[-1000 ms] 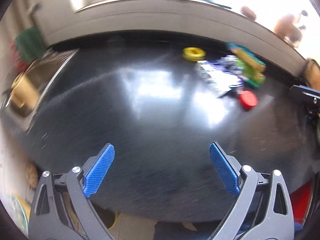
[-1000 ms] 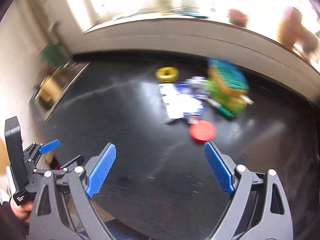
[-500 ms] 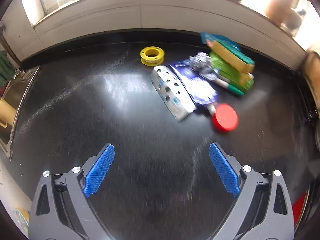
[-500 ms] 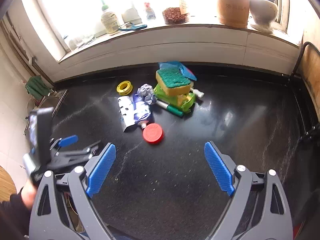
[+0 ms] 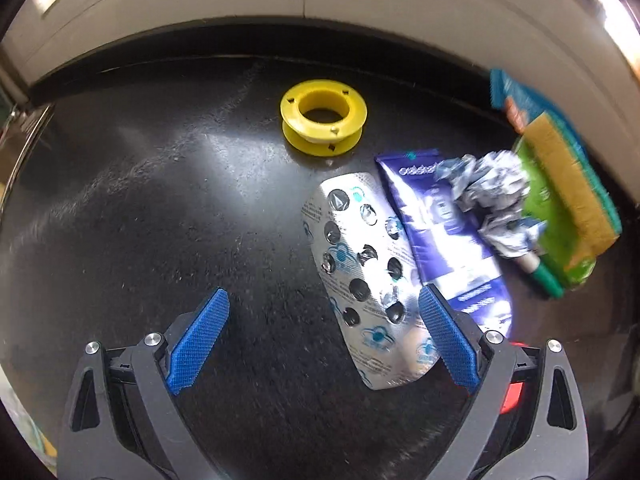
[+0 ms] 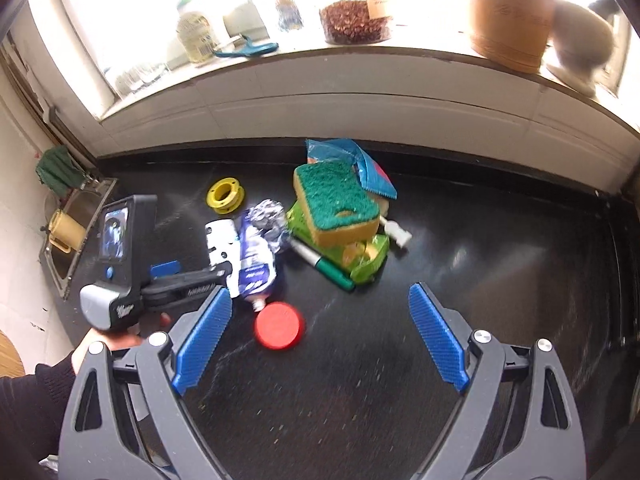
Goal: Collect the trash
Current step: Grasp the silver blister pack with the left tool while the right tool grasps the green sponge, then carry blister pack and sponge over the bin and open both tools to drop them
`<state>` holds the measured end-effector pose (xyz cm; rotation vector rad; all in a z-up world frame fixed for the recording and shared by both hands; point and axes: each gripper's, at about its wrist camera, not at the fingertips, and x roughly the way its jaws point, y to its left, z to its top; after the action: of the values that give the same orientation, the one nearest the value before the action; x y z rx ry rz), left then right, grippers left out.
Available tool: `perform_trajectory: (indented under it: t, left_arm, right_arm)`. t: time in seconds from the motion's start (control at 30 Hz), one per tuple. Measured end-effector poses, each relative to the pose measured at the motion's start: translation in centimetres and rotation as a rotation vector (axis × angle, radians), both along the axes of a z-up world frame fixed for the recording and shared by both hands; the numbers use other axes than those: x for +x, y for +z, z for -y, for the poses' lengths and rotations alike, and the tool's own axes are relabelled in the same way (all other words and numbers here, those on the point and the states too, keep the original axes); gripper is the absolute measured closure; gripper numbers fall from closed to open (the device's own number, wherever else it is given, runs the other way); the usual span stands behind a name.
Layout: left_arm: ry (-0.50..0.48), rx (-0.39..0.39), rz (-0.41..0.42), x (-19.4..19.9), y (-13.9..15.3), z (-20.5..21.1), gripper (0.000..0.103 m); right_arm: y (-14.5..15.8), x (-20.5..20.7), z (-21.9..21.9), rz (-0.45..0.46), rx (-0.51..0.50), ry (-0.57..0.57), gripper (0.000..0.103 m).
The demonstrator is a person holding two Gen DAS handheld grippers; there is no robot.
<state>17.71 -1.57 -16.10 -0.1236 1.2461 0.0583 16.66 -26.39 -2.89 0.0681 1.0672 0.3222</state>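
On the black counter (image 5: 160,220) lies a pile of items: a silver blister pack (image 5: 368,280), a purple flattened tube (image 5: 444,232), a crumpled foil ball (image 5: 492,196), a yellow spool (image 5: 324,118), a red lid (image 6: 279,325), a green marker (image 6: 326,266) and a sponge (image 6: 336,204) on green packaging. My left gripper (image 5: 320,340) is open and low over the counter, its right finger (image 5: 448,344) at the blister pack's edge. It also shows in the right wrist view (image 6: 192,276). My right gripper (image 6: 320,344) is open and empty, higher up, in front of the red lid.
A sink (image 6: 76,216) with a yellow cup lies at the counter's left end. A white tiled ledge (image 6: 360,108) runs behind the counter, and the window sill above holds bottles, a bowl and a tan jar (image 6: 508,12). A blue wrapper (image 6: 348,156) lies behind the sponge.
My left gripper has swung right and moved forward and down to the pile; the blister pack now sits by its right finger. My right gripper has moved nearer the pile.
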Motion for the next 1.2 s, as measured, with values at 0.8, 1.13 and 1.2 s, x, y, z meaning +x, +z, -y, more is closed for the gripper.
perform_trajectory:
  t: [0.8,1.13,1.2]
  left_arm:
    - [-0.140,-0.056,0.020,1.5,0.7,0.1,0.064]
    - [-0.171,-0.031,0.092,-3.2,6.3,0.0,0.065]
    - [-0.175,-0.020,0.107,-4.9,7.7,-0.1,0.065]
  right_arm:
    - [-7.8,10.2,-3.7,-0.102,-0.091,0.133,0.051]
    - [-2.1,5.8,-2.5,-0.020,-0.026,0.113,0.052]
    - [-1.4,4.7,-2.3,-0.009,-0.024,0.114,0.052]
